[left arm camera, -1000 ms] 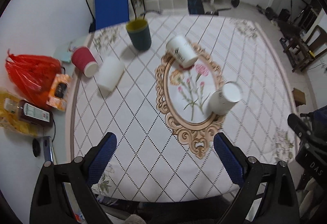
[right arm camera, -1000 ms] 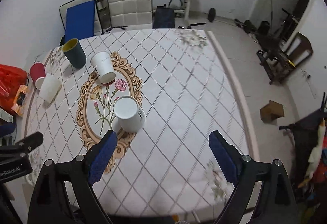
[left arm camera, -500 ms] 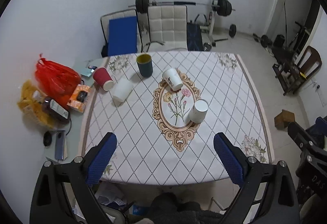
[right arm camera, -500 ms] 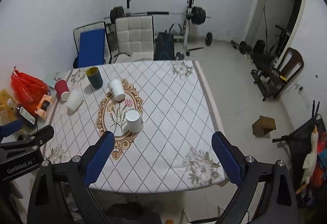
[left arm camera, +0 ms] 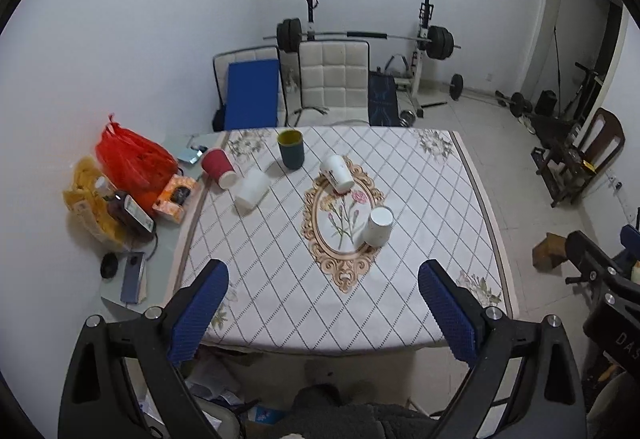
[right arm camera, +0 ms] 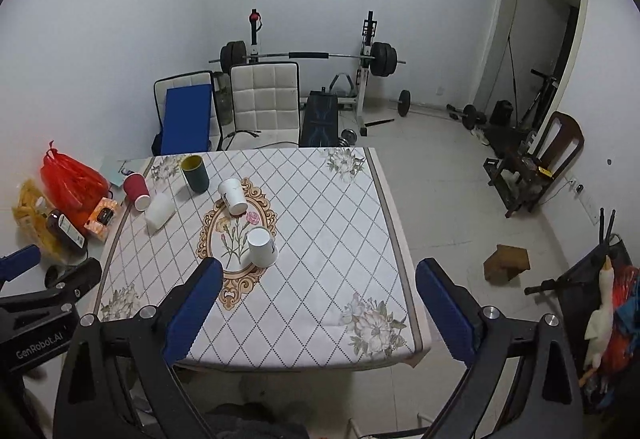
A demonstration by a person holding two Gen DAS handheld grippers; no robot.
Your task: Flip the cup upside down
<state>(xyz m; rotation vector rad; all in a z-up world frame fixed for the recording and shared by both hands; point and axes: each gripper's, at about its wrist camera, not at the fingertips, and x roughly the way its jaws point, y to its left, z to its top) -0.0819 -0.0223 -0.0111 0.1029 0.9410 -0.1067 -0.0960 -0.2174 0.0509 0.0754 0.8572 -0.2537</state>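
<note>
Several cups stand on a table (left arm camera: 420,199) with a diamond-patterned cloth. A white paper cup (left arm camera: 378,226) (right arm camera: 262,247) stands upside down on the floral oval. Another white cup (left arm camera: 337,168) (right arm camera: 233,196) stands upside down behind it. A dark green cup (left arm camera: 291,148) (right arm camera: 195,173) stands upright with its yellow inside showing. A red cup (left arm camera: 218,167) (right arm camera: 136,190) and a white cup (left arm camera: 252,188) (right arm camera: 159,210) sit at the left edge. My left gripper (left arm camera: 324,313) and right gripper (right arm camera: 318,313) are open, empty, and well back from the table.
A red bag (left arm camera: 134,159), a bottle, a phone and snacks lie on a glass side surface left of the table. Chairs (left arm camera: 334,79) and a barbell rack (left arm camera: 424,51) stand behind. A wooden chair (right arm camera: 556,155) and a box (right arm camera: 506,262) are on the floor to the right.
Both grippers have pulled far back and up from the table, so the whole table and room now show. The cups have not moved. Both grippers stay open.
</note>
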